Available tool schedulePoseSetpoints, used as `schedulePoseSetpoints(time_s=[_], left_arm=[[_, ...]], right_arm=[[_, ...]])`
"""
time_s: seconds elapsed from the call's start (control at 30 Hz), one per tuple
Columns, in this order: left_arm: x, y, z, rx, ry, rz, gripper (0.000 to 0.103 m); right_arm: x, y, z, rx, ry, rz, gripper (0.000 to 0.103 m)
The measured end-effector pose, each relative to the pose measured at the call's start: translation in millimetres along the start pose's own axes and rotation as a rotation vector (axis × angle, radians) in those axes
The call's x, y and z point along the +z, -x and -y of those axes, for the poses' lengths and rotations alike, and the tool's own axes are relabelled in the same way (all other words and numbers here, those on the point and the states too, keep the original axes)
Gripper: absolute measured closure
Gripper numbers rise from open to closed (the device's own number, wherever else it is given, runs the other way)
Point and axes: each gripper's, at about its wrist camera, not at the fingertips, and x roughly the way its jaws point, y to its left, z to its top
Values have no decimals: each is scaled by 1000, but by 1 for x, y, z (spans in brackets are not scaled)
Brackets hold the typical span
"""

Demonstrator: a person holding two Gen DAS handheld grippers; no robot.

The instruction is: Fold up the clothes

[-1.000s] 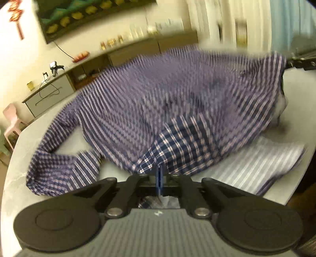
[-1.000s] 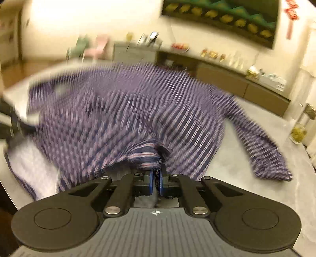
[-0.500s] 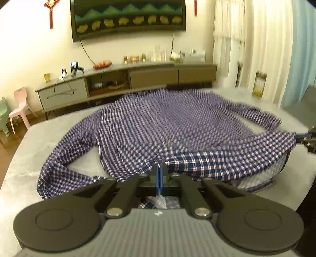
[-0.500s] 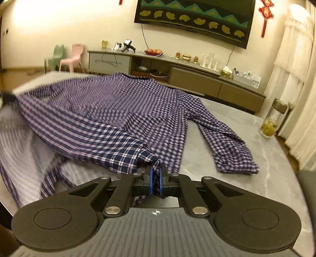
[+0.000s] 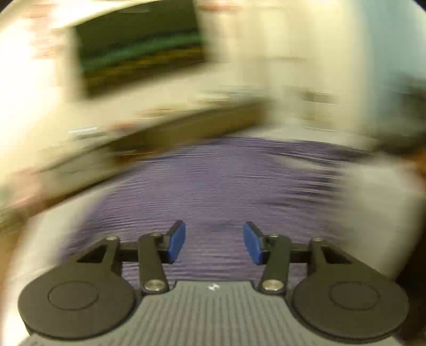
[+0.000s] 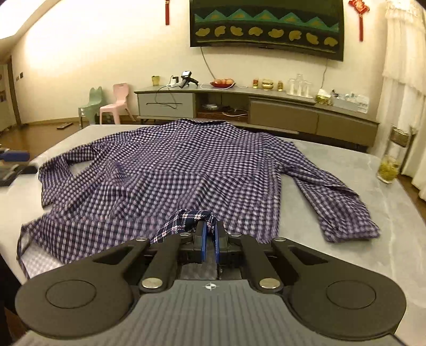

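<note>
Although the left wrist view is heavily smeared by motion blur, the left gripper is sharp: its two blue-padded black fingers stand wide apart and hold nothing. Beyond and between them spreads the purple and white checked long-sleeved shirt, reduced here to a streaked purple patch on the pale grey stone-look table. A dark wall-mounted screen with green and yellow bands shows only as a blurred rectangle above.

In the right wrist view, which is clear, the right gripper has its blue pads pressed nearly together, pinching a bunched fold of the shirt's near hem. The shirt lies spread flat on the table, collar at the far edge, one sleeve folded back on the left and the other stretched towards the right, its cuff near the table's right side. A glass jar with yellowish contents stands on the table's far right edge, well apart from the shirt. Behind, a long low grey and brown sideboard runs under the screen, with a small pink plastic chair to its left.
</note>
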Motion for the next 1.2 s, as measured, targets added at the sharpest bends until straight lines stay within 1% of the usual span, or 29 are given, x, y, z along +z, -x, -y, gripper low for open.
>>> schedulePoseSetpoints(time_s=[0.1,0.17,0.27,0.33,0.4,0.43,0.47,0.5,0.53,0.63,0.67,0.73,0.8,0.83,0.9,0.97,1.0,1.07,1.1,1.13,1.2], left_arm=[[7,-19,66,-235,-192,-28,51],[5,-51,103,-236,-304,-53,51],[5,-102,132,-270,-378,-140,53],[3,-124,142,-292,-409,-170,51],[8,-137,142,-286,-390,-163,50],[11,-140,140,-307,-372,-178,54],[14,-144,137,-328,-353,-192,62],[17,-148,134,-349,-334,-207,98],[20,-152,131,-370,-315,-222,97],[22,-126,113,-441,-303,-192,98],[22,-108,101,-488,-281,-179,98],[21,-72,76,-583,-235,-154,98],[10,-55,62,-612,-220,-172,97],[4,-47,56,-626,-213,-181,97],[-7,-31,42,-654,-199,-199,96],[-17,-35,46,-659,-191,-236,95],[-19,-37,46,-655,-193,-233,94],[-24,-40,46,-647,-199,-227,92],[-26,-39,45,-641,-189,-215,87],[-27,-37,44,-636,-178,-200,84],[-29,-38,46,-615,-169,-164,81]], right_arm=[[22,-20,16,90,-91,7,98],[33,-34,25,111,-124,13,98],[31,-43,34,111,-154,15,98],[26,-46,43,114,-177,15,98],[20,-43,54,124,-205,18,98],[17,-42,58,129,-221,19,98],[15,-40,62,133,-235,19,98],[14,-39,66,137,-244,19,98],[13,-38,69,140,-253,19,98],[11,-21,76,132,-240,35,98],[8,-12,75,114,-213,42,98],[-1,15,65,36,-103,55,98],[-10,43,55,-41,8,68,98],[-16,52,49,-71,60,59,98],[-30,58,34,-109,154,-2,98],[-44,63,19,-146,249,-64,98],[-50,66,12,-164,296,-95,97],[-61,70,-2,-189,378,-144,91],[-59,70,-9,-178,402,-140,81],[-57,71,-17,-157,436,-134,70],[-52,72,-34,-84,494,-125,58]])
